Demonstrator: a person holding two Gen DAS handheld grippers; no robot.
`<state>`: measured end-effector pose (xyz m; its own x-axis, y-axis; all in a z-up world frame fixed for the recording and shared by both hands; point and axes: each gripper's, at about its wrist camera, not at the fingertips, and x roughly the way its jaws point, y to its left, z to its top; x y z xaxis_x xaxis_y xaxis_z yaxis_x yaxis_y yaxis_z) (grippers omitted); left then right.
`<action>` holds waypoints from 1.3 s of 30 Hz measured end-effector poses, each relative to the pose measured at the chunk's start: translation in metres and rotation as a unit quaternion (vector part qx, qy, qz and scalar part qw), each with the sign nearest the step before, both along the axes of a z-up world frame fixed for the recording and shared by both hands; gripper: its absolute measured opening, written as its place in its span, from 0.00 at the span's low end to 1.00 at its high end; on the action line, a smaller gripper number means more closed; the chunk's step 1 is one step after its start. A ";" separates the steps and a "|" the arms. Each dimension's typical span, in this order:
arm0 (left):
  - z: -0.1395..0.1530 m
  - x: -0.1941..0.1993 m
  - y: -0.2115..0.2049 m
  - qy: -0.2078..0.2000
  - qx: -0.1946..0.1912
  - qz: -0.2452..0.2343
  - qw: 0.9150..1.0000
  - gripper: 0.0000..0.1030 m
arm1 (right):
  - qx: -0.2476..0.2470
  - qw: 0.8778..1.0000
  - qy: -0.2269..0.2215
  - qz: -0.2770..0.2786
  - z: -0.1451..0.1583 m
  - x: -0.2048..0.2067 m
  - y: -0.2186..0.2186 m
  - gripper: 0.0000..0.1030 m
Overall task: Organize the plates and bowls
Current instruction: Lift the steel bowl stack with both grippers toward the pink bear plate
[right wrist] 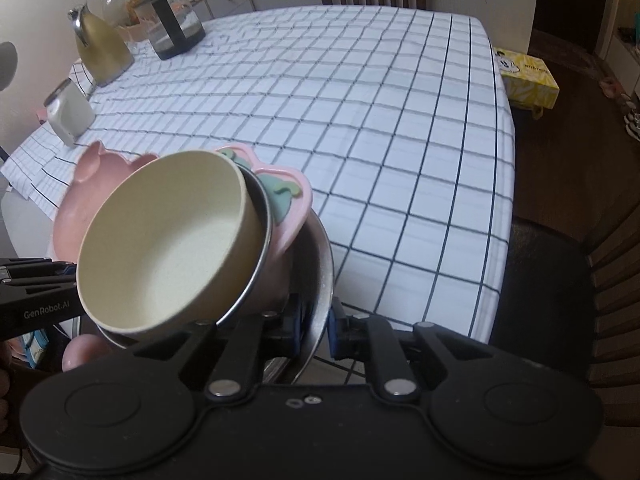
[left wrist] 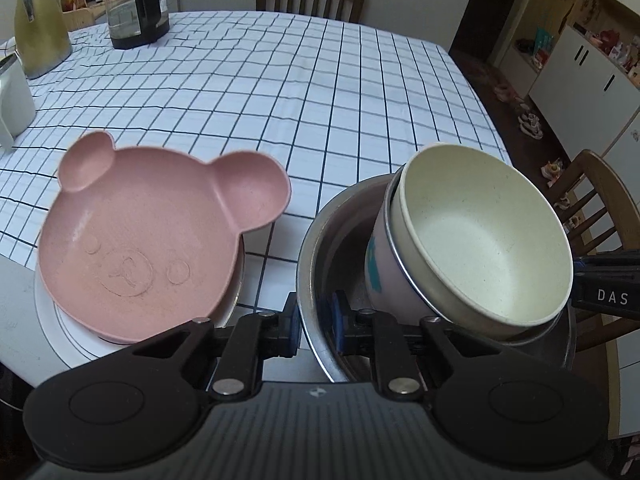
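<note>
From the left wrist camera, the left gripper point(left wrist: 314, 322) has its blue pads pinched on the near rim of a steel basin point(left wrist: 316, 248), one pad outside the wall and one inside. Leaning inside that basin is a cream bowl point(left wrist: 488, 240), tilted toward the camera and nested in a metal-rimmed pink bowl point(left wrist: 378, 268) with a teal mark on its side. To the left sits a pink bear-shaped plate point(left wrist: 148, 240), tipped on top of a white plate point(left wrist: 72, 332) at the table's near edge. The checked tablecloth point(left wrist: 280, 100) runs back to a gold kettle point(left wrist: 40, 28) and a glass-and-black pitcher point(left wrist: 136, 8). At the right edge, part of the other black gripper shows just beside the basin.

From the right wrist camera, the right gripper point(right wrist: 314, 326) is likewise clamped on the basin's rim point(right wrist: 324, 264), pads either side of the thin metal wall. The cream bowl point(right wrist: 168, 240) tilts up left of it, with the pink bowl's point(right wrist: 280, 240) handle, bearing a teal shape, behind. The bear plate point(right wrist: 92, 192) peeks out further left. I think the basin is clear of the table, though its underside is hidden. A yellow tissue box point(right wrist: 526, 78) rests beyond the table's right edge.
</note>
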<state>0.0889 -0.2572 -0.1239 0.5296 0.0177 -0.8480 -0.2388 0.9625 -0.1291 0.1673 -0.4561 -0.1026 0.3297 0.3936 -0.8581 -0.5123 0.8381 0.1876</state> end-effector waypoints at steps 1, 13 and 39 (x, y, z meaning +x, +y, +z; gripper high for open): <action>0.004 -0.001 0.002 -0.004 -0.001 0.001 1.000 0.14 | 0.002 1.000 -0.005 0.002 0.005 -0.001 0.001 0.13; 0.048 -0.013 0.054 -0.039 0.010 0.014 0.999 0.15 | 0.026 0.998 -0.046 0.015 0.056 -0.008 0.045 0.13; 0.008 -0.023 0.209 -0.043 0.055 -0.040 0.997 0.15 | 0.026 0.998 -0.049 -0.020 0.005 -0.034 0.215 0.13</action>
